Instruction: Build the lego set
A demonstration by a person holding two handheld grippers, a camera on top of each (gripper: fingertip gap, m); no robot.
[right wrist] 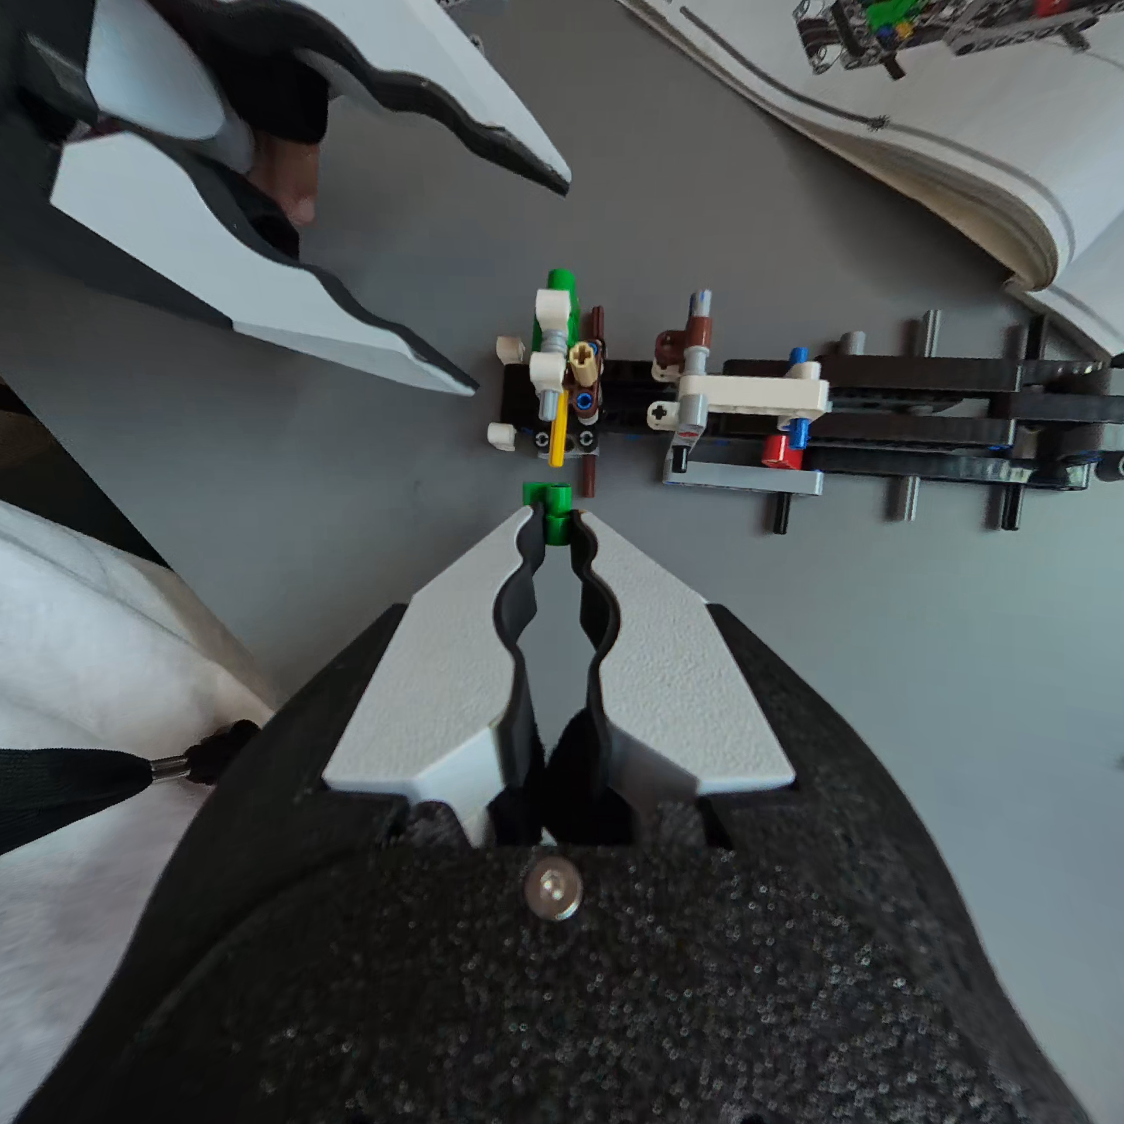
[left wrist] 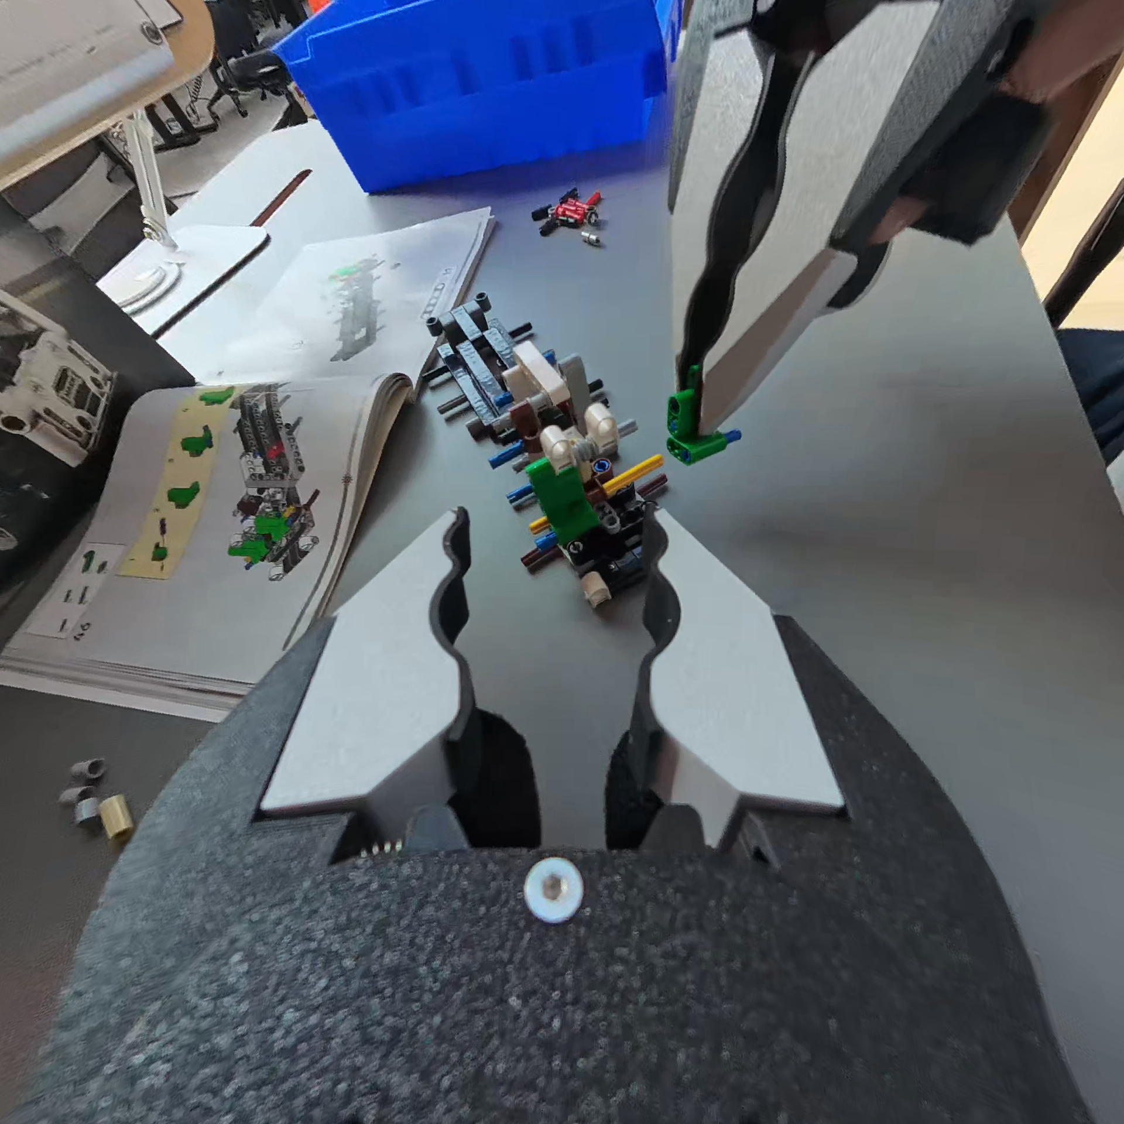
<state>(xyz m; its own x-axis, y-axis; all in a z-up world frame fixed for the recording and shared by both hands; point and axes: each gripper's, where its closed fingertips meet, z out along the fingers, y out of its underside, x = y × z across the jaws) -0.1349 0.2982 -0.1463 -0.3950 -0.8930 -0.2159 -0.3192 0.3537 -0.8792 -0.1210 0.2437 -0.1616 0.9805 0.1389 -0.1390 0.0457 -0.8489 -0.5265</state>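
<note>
A long partly built lego frame of black, grey, white, brown and green pieces lies on the grey table; it also shows in the right wrist view. My left gripper is open and empty, its fingertips around the near end of the frame. My right gripper is shut on a small green L-shaped piece with a blue pin and holds it just right of the frame; the piece and the gripper also show in the left wrist view.
An open instruction booklet lies left of the frame. A blue bin stands at the back. Small red and black pins lie near it. Small grey and tan bushes lie at the near left. A lamp base stands at the back left.
</note>
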